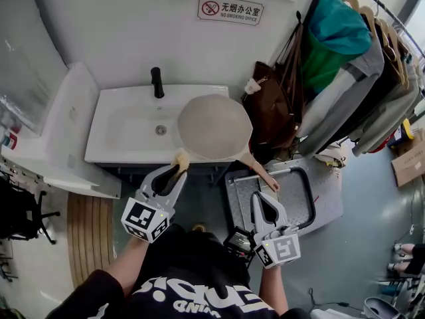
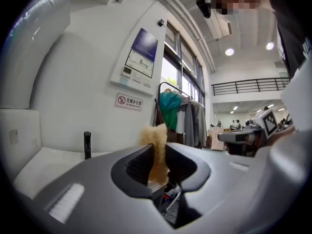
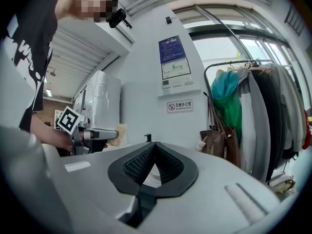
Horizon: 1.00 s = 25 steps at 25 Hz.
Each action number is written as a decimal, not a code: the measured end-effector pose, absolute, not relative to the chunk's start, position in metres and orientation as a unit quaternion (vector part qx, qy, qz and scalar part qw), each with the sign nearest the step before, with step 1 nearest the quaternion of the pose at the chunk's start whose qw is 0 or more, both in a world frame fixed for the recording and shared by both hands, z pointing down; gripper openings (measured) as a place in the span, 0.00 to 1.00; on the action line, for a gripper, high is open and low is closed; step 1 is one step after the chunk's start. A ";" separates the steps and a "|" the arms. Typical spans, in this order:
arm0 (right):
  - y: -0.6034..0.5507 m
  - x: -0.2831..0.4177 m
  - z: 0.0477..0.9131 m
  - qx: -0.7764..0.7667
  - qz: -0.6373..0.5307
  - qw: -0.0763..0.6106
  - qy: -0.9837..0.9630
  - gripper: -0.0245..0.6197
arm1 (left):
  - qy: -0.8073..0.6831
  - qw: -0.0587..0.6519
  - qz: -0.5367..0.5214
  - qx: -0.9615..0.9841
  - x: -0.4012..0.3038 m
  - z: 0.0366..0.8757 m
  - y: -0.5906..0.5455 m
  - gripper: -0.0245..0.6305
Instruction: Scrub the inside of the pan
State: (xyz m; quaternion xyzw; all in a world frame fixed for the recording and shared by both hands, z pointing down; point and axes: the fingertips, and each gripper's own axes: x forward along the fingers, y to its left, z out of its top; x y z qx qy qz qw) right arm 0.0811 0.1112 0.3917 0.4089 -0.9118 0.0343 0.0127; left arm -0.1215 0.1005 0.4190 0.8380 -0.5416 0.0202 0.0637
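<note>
A round pan [image 1: 214, 126] with a pale cream inside hangs over the right end of the white sink [image 1: 119, 128]. Its wooden handle [image 1: 259, 171] runs down and to the right. My right gripper [image 1: 267, 197] is shut on the handle's end; in the right gripper view the jaws [image 3: 155, 146] meet at the tip and hide the handle. My left gripper [image 1: 178, 169] is shut on a tan sponge [image 1: 180, 158], just off the pan's near rim. The sponge [image 2: 155, 143] stands upright between the left gripper's jaws [image 2: 158, 152].
A black faucet [image 1: 157, 82] stands at the back of the sink. A brown bag [image 1: 269, 105] and a rack of clothes [image 1: 358, 65] crowd the right side. A grey tray [image 1: 295, 195] lies on the floor below, and a slatted wooden mat [image 1: 89, 224] on the left.
</note>
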 end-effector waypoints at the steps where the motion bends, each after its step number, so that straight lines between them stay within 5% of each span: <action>1: 0.106 0.081 0.392 0.409 0.034 0.013 -0.912 0.05 | -0.542 0.063 0.021 0.838 -0.121 0.419 0.096 0.15; 25: -0.023 0.061 0.349 0.480 0.002 -0.020 -0.877 0.05 | -0.474 0.049 0.025 0.879 -0.152 0.405 -0.066 0.15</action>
